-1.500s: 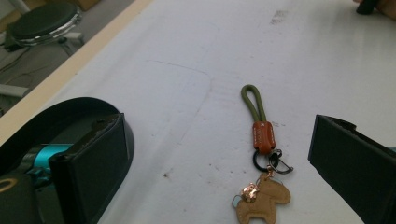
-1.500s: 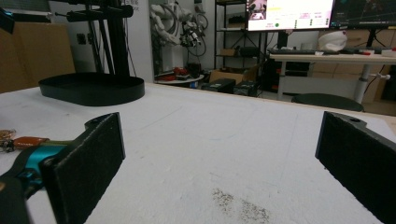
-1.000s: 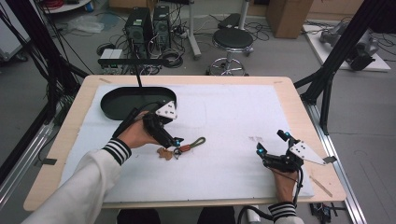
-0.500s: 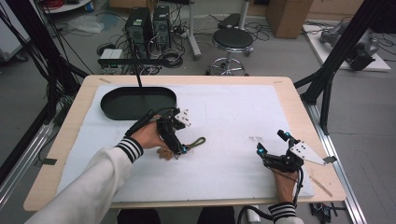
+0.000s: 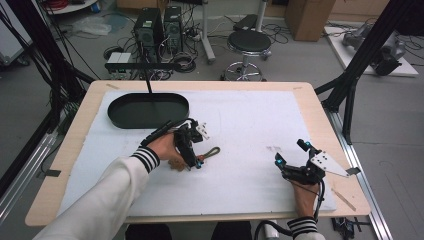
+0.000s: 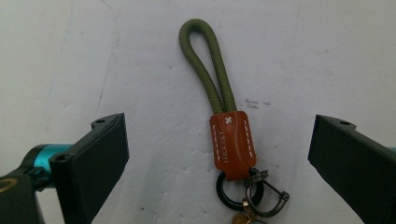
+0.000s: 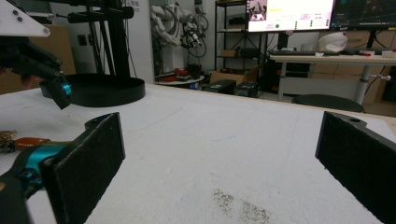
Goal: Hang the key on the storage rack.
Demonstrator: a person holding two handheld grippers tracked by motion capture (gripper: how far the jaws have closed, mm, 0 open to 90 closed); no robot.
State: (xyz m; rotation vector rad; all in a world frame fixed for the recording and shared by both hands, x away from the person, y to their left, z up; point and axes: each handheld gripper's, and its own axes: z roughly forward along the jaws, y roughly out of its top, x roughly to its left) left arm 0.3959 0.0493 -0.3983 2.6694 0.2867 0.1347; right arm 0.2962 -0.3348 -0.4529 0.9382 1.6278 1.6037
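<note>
A keychain lies flat on the white mat: an olive-green cord loop, a brown leather tab and dark metal rings. My left gripper hovers right over it, open, one jaw on each side of the leather tab and not touching it. In the high view the left gripper points down at the ring end of the keychain. My right gripper rests low at the front right, open and empty, far from the keychain. The right gripper view shows bare mat between its jaws.
A black oval tray sits at the back left of the table, just behind the left hand. The white mat covers most of the wooden table top. A small dark smudge marks the mat near the right gripper.
The left hand has moved right and tipped its gripper down over the keychain. The right gripper has stayed where it was.
</note>
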